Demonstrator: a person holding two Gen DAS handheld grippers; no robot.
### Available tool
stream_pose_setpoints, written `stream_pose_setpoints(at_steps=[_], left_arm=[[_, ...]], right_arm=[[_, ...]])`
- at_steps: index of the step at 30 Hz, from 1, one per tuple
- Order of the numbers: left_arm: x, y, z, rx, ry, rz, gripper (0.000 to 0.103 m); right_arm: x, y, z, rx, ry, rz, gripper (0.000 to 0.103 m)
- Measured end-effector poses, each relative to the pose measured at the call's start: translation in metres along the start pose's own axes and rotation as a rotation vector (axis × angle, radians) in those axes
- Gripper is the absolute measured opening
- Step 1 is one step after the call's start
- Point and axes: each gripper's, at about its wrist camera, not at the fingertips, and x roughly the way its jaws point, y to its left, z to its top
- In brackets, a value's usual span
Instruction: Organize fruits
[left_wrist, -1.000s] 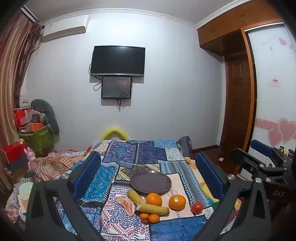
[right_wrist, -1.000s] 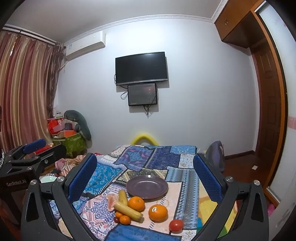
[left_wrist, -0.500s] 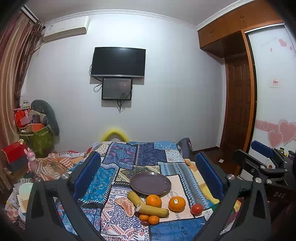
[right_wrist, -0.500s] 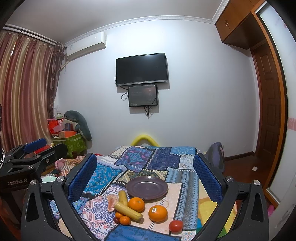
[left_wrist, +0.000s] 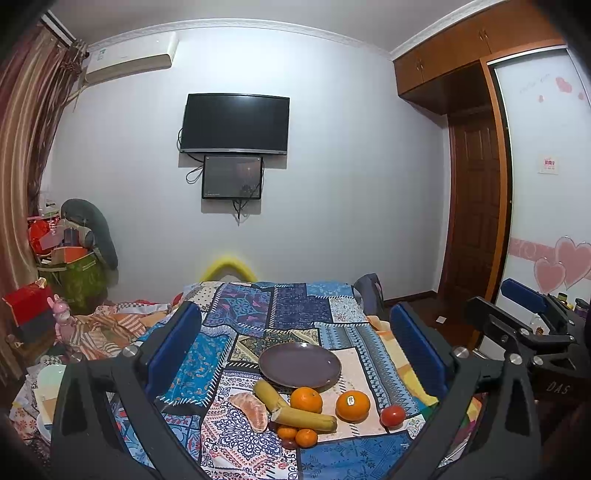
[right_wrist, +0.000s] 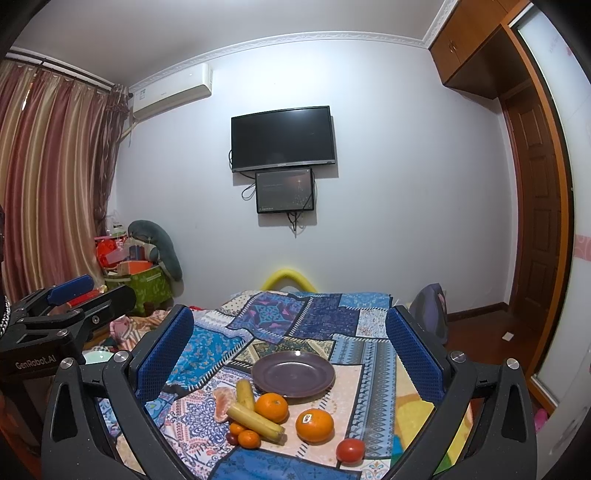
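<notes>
Both claws (left_wrist: 295, 343) (right_wrist: 290, 341) still spread, empty; fruit, plate (left_wrist: 300, 364) unmoved.

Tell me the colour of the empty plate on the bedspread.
Dark purple-grey; the plate shows best in the right wrist view.

My left gripper (left_wrist: 295, 343) and right gripper (right_wrist: 290, 339) share black triangular frames, blue textured finger pads (right_wrist: 162, 350), silver screws (right_wrist: 121, 356); white "GenRobot.AI" lettering (right_wrist: 35, 362) marks the left housing.

Left gripper (left_wrist: 295, 343) jaws wide; right gripper (right_wrist: 290, 339) too
</notes>
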Motion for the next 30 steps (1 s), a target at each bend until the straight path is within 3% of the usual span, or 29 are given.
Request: stream_pose_setpoints(at_steps=[30], left_arm=[[-0.0022,-0.0009,0.0018,0.001,-0.007,-0.007,0.103]], right_arm=[[-0.0056,0.0012,0.0034,-0.003,-0.008,0.001,0.103]])
